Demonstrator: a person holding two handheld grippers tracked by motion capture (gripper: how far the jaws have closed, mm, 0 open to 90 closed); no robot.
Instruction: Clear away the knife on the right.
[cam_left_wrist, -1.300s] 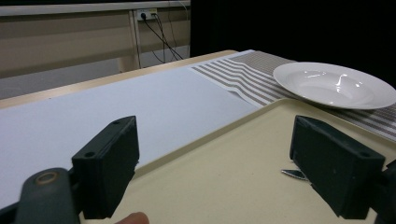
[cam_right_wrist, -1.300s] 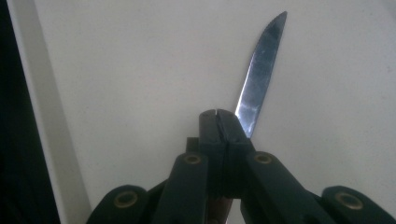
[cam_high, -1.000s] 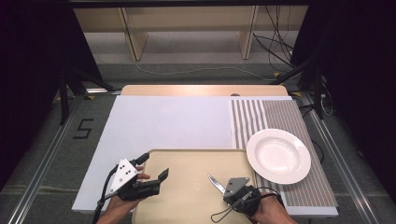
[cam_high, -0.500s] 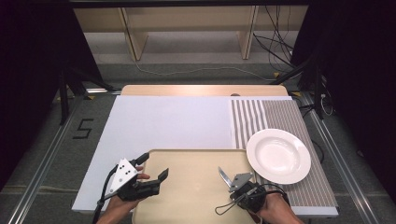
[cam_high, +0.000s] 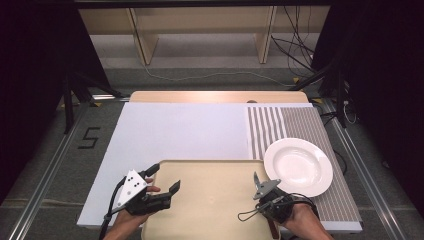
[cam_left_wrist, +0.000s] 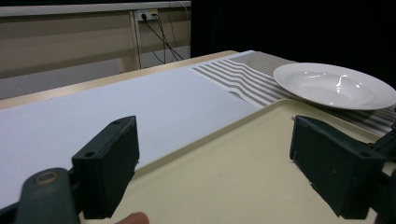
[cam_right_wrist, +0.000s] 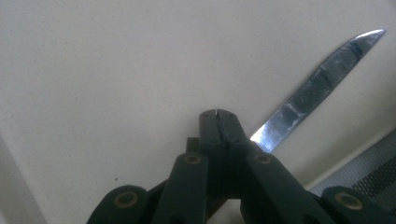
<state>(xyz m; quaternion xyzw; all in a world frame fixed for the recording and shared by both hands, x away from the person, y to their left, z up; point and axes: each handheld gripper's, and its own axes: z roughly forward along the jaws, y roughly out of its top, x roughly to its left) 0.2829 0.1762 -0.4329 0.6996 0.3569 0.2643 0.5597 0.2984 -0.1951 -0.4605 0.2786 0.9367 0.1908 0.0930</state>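
Right gripper (cam_right_wrist: 218, 114): fingers pressed together, pinching a knife (cam_right_wrist: 317, 88) whose blade projects up and to the right over the beige tray (cam_high: 210, 200). Left gripper (cam_high: 162, 180): fingers spread, nothing between them, at the tray's left edge. White plate (cam_high: 298, 166) rests on the striped mat (cam_high: 295, 125) beside the tray.

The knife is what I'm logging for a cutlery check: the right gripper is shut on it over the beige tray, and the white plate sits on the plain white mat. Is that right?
Not quite: the white plate sits on the striped mat, as the high view shows. The rest stands: the right gripper is shut on the knife over the beige tray.
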